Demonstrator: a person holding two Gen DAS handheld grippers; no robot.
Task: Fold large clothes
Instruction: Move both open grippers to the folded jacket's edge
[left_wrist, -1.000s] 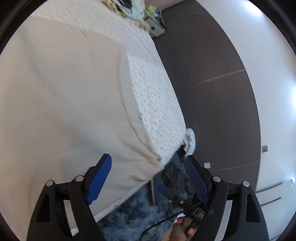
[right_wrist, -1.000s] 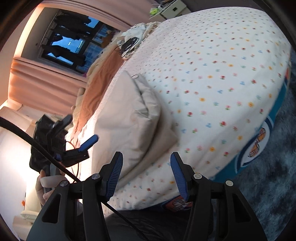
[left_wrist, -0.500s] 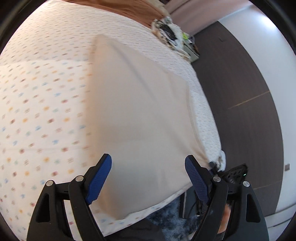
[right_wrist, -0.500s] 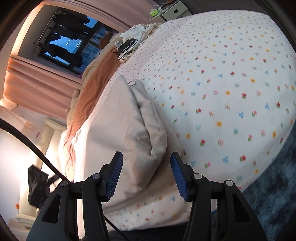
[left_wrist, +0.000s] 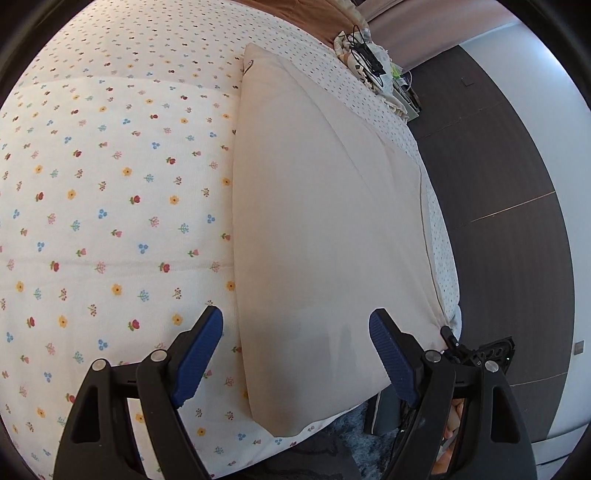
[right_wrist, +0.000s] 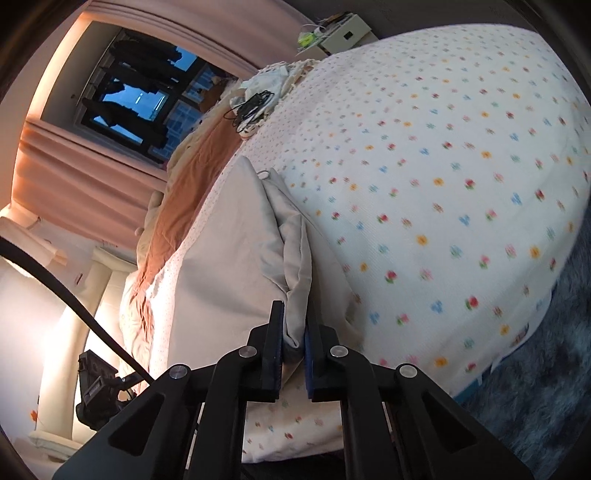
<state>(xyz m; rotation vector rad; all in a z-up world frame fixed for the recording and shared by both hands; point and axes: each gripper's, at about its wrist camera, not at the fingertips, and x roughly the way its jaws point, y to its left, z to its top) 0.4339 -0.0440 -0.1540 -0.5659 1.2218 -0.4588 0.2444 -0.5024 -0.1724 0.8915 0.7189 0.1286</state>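
Note:
A large beige garment (left_wrist: 325, 229) lies folded in a long panel on the flower-print bed cover (left_wrist: 110, 192). My left gripper (left_wrist: 295, 343) is open above the garment's near end, its blue pads either side of the cloth without touching it. In the right wrist view my right gripper (right_wrist: 293, 339) is shut on the near folded edge of the beige garment (right_wrist: 236, 266), which bunches between the pads.
A brown blanket (right_wrist: 184, 192) and a tangle of cables on pale cloth (right_wrist: 255, 103) lie at the bed's far end. Dark floor (left_wrist: 498, 184) and a blue-grey rug (right_wrist: 554, 350) border the bed. Curtains and a window (right_wrist: 136, 96) stand beyond.
My left gripper swung from the bed's corner to over the garment's near end, still open. My right gripper moved in and shut on the garment's folded edge.

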